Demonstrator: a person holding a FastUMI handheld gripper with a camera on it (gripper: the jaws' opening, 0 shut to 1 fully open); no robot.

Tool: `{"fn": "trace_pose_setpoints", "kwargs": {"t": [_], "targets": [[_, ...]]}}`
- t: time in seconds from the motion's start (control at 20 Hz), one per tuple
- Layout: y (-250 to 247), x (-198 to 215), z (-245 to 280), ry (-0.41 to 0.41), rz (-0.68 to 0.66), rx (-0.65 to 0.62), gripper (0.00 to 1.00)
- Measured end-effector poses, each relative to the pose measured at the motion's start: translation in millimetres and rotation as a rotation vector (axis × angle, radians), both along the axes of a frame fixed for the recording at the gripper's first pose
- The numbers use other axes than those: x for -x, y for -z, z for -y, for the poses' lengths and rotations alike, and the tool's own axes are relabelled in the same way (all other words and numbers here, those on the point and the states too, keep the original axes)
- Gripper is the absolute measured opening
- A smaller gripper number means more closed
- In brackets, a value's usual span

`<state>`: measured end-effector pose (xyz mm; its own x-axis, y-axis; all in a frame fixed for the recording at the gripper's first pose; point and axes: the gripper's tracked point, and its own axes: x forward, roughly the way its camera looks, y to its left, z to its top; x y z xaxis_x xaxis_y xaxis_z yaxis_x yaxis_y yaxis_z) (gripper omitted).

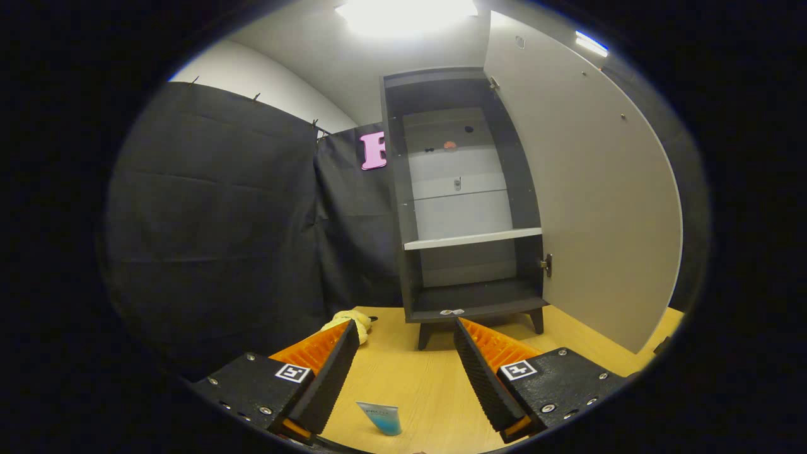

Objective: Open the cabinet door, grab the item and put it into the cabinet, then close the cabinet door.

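Cabinet (463, 189) stands open; ridged gripper (406, 334) fingers spread above glossy tube (382, 418).

The cabinet (466, 208) stands on the worktop (410, 378), beyond the tool (406, 343), with its back toward the booth wall. Its door (586, 189) is swung open to the right, hinged on the right side. Inside, a shelf (473, 239) lies across the middle, above the cabinet floor. The tool's two fingers (334, 369) are spread apart with nothing between their pads. A small tube (381, 417) lies on the worktop between the fingers, nearer the left one. A soft toy (350, 320) lies on the worktop just beyond the left finger, left of the cabinet's foot.
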<state>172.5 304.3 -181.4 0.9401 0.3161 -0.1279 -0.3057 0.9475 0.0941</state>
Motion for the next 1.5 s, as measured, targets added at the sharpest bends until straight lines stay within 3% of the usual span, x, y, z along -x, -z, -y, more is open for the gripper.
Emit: {"fn": "trace_pose_setpoints", "kwargs": {"t": [0.35, 0.95, 1.25, 1.35, 1.4, 1.5], "targets": [[74, 8, -33, -0.014, -0.119, 0.062, 0.93], [174, 22, -35, 0.020, -0.339, 0.172, 0.91], [203, 28, -31, 0.035, -0.426, 0.191, 0.74], [202, 27, -29, 0.039, -0.431, 0.194, 0.61], [203, 26, -29, 0.034, -0.436, 0.198, 0.51], [198, 25, -29, 0.022, -0.436, 0.200, 0.50]]}}
